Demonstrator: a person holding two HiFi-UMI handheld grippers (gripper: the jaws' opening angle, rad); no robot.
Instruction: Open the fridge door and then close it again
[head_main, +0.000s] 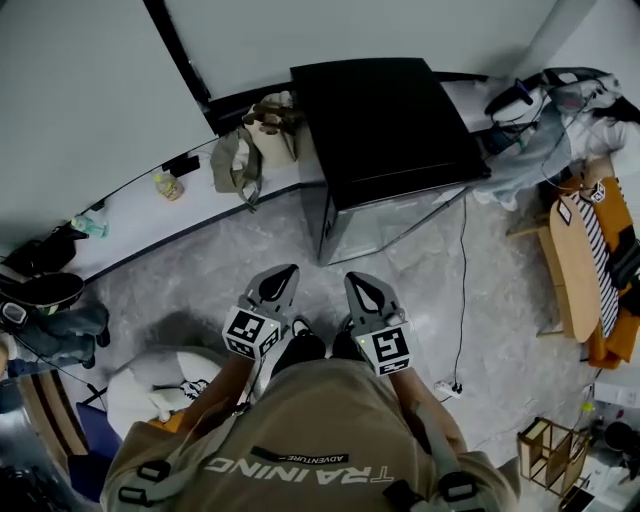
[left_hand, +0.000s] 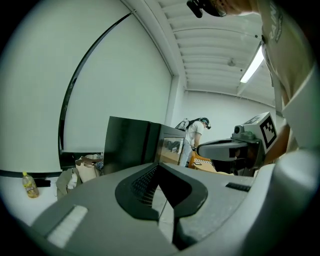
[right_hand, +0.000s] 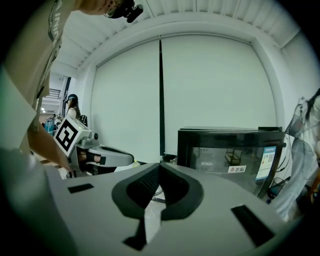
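Head view has the squat black glass-doored fridge (head_main: 385, 125) against the white ledge (head_main: 135, 215), door shut, probably seal-stiff and best pulled at its free edge, while the grey left gripper (head_main: 283, 276) and right gripper (head_main: 360, 283) hang pinched together, empty, well short.

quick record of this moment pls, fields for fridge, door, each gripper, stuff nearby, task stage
fridge: black fridge on the floor, ahead of the person
door: glass door looks closed
left: left gripper shut, nothing between its jaws, clear of the fridge
right: right gripper shut, nothing between its jaws, clear of the fridge
nearby: bag and bottle on the ledge left of the fridge
stage: opening not yet begun
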